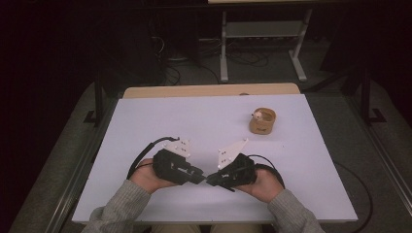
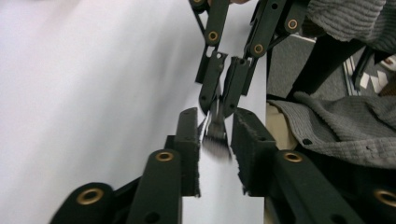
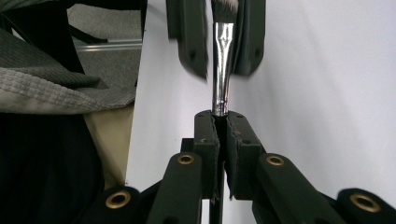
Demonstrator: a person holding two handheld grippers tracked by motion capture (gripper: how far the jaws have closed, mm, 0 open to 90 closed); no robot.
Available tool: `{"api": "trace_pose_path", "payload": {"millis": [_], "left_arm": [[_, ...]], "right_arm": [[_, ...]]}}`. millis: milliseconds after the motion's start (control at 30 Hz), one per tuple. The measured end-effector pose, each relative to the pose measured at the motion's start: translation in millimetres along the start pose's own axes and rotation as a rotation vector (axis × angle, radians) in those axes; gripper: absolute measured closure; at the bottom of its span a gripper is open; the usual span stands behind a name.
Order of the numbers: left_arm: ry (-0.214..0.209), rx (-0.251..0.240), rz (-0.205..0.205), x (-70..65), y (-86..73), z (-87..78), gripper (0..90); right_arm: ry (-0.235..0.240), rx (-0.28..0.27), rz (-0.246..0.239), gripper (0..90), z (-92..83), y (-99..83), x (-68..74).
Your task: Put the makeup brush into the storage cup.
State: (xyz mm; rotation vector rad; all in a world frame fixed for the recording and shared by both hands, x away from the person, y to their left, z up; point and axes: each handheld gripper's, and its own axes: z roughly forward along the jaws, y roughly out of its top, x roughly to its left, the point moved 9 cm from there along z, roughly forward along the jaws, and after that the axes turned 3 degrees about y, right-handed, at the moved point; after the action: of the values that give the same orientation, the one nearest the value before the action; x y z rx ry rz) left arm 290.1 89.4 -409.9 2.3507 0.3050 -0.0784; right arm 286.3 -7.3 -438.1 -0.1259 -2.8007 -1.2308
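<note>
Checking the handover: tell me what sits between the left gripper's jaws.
The bristle end of a brush, held by the right gripper, sits between the open left gripper's jaws, untouched. The left gripper view shows it.

A lab or recording workspace is suggested rather than a home. A white-covered bench (image 1: 204,121) with a pale wooden edge at 12 o'clock is set in a dim room, and black metal frame posts (image 1: 98,97) are seen at 9 and 3 o'clock beside it. Grey carpet (image 1: 272,65) is laid around the bench. At 12 o'clock, beyond the bench, the white legs of a second desk (image 1: 224,53) are visible, and loose cables (image 1: 194,56) are trailed across the floor beneath it, next to dark equipment. The surroundings are kept dark, with light falling mainly on the bench top.
</note>
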Motion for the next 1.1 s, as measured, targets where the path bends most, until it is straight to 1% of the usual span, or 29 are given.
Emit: {"api": "trace_pose_path", "payload": {"millis": [33,67,133,200,267,433,467,533,633,667,700,800,900,1100], "left_arm": [[0.005,-0.004,-0.004,0.9,-0.6,-1.4,67.9],[0.011,-0.007,-0.009,1.6,-1.1,-2.6,65.3],[0.021,-0.014,-0.015,2.9,-2.2,-5.2,64.4],[0.035,-0.023,-0.026,4.3,-3.4,-7.8,61.4],[0.047,-0.024,-0.027,5.4,-6.1,-9.4,60.2],[0.074,-0.039,-0.061,11.1,-17.3,-12.5,56.2],[0.076,-0.04,-0.062,11.7,-19.0,-12.5,55.1],[0.085,-0.038,-0.07,12.7,-23.7,-11.8,54.5],[0.094,-0.045,-0.077,13.4,-29.0,-11.7,53.5],[0.097,-0.048,-0.08,13.7,-31.2,-11.9,53.2],[0.102,-0.05,-0.081,14.1,-33.1,-12.0,53.0],[0.113,-0.066,-0.094,14.1,-38.0,-12.3,52.5],[0.125,-0.088,-0.102,12.5,-42.3,-11.8,52.0],[0.151,-0.103,-0.114,10.8,-51.3,-11.0,49.9]], "right_arm": [[0.0,-0.005,0.001,83.1,-0.9,-2.4,-1.0],[0.002,-0.011,0.023,83.1,-3.2,-7.3,-2.2],[0.002,-0.012,0.028,83.1,-4.5,-9.8,-3.0],[-0.002,-0.016,0.044,83.0,-7.2,-14.2,-4.6],[-0.008,-0.02,0.059,83.1,-10.7,-18.5,-6.8],[-0.039,-0.03,0.089,83.1,-21.4,-27.2,-14.6],[-0.045,-0.035,0.1,83.1,-25.3,-29.9,-17.0],[-0.048,-0.039,0.105,83.1,-27.2,-31.2,-18.6],[-0.059,-0.053,0.131,83.1,-32.9,-34.2,-23.3],[-0.064,-0.058,0.132,83.1,-34.8,-35.0,-25.2],[-0.068,-0.065,0.144,83.1,-37.0,-35.7,-27.0],[-0.077,-0.074,0.156,83.1,-41.6,-37.3,-32.0],[-0.089,-0.098,0.178,83.2,-46.8,-37.4,-36.9],[-0.102,-0.135,0.21,83.2,-55.6,-39.6,-45.5]]}}
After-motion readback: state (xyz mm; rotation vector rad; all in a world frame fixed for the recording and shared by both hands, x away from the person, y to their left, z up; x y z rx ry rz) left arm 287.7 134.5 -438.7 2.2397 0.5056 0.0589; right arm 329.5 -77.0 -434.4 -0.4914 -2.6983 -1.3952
